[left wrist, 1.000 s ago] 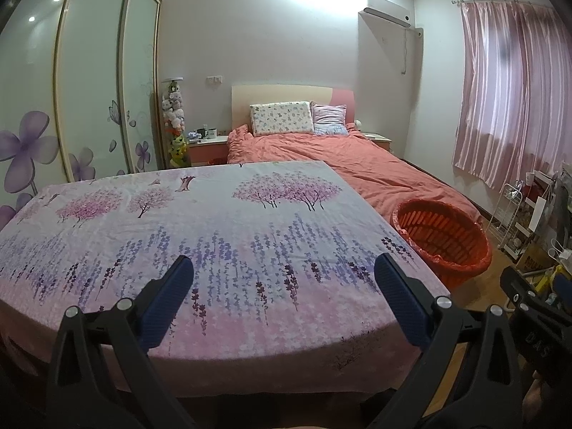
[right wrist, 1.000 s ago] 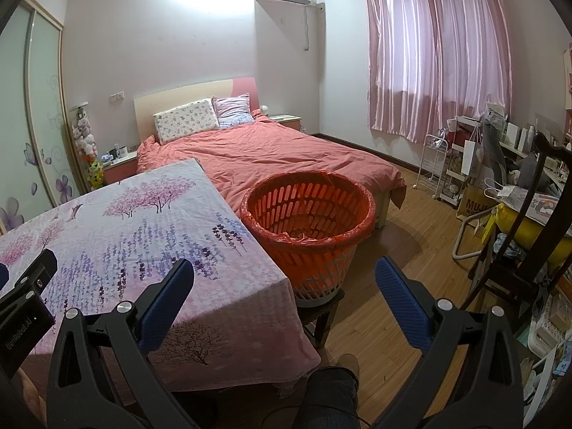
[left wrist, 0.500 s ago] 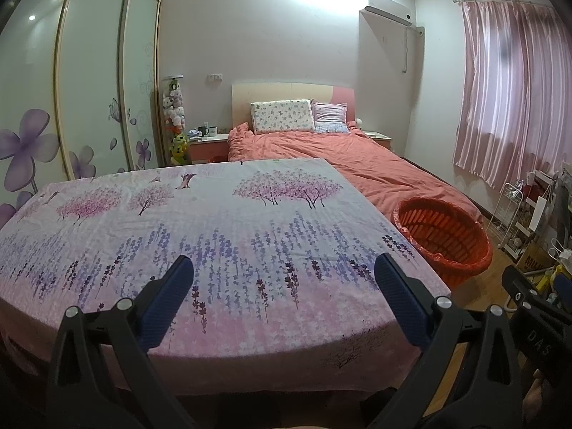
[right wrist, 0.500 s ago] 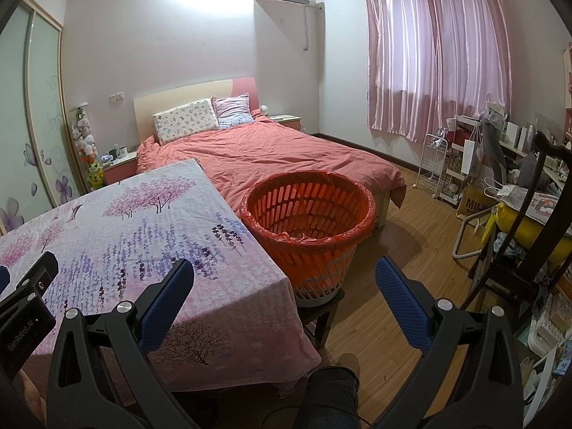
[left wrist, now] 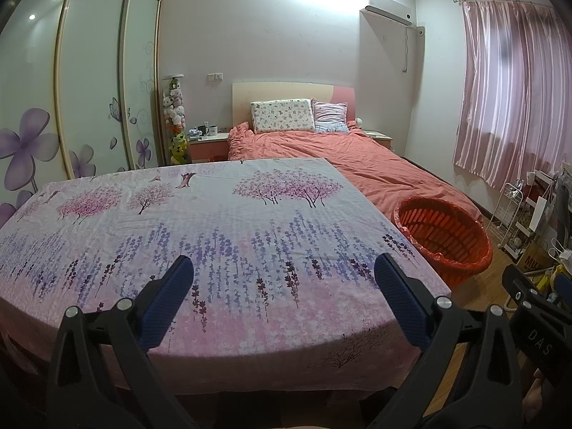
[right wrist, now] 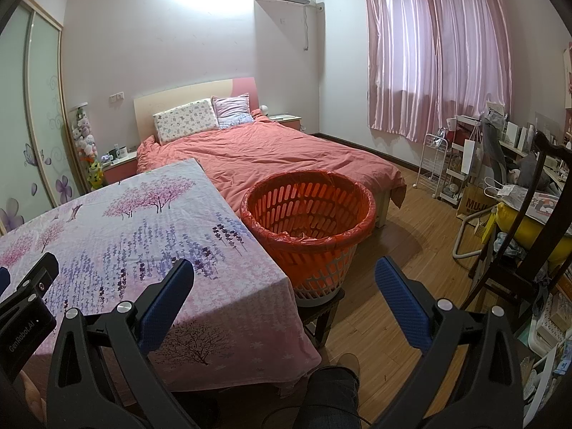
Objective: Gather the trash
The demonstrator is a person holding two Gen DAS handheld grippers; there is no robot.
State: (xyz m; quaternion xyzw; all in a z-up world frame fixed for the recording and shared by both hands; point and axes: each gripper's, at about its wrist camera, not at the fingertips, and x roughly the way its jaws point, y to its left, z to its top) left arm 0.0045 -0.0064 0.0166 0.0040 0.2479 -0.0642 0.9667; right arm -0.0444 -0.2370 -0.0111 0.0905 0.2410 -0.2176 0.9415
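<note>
An orange basket (right wrist: 309,214) lined with a red bag stands on a low stool right of the table; it also shows in the left wrist view (left wrist: 441,236). A table under a floral cloth (left wrist: 214,236) fills the left wrist view; no trash shows on it. My left gripper (left wrist: 284,298) is open and empty above the table's near edge. My right gripper (right wrist: 284,300) is open and empty, in front of the basket, over the table's right corner (right wrist: 228,286).
A bed with a salmon cover (right wrist: 271,153) lies behind the table and basket. A dark chair (right wrist: 525,236), a white rack (right wrist: 434,164) and clutter line the right wall. Wardrobe doors (left wrist: 82,82) stand at the left. Wood floor (right wrist: 386,279) lies right of the basket.
The left wrist view has tilted up slightly, so the table and basket sit a bit lower. The right gripper has barely moved. Both stay open.
</note>
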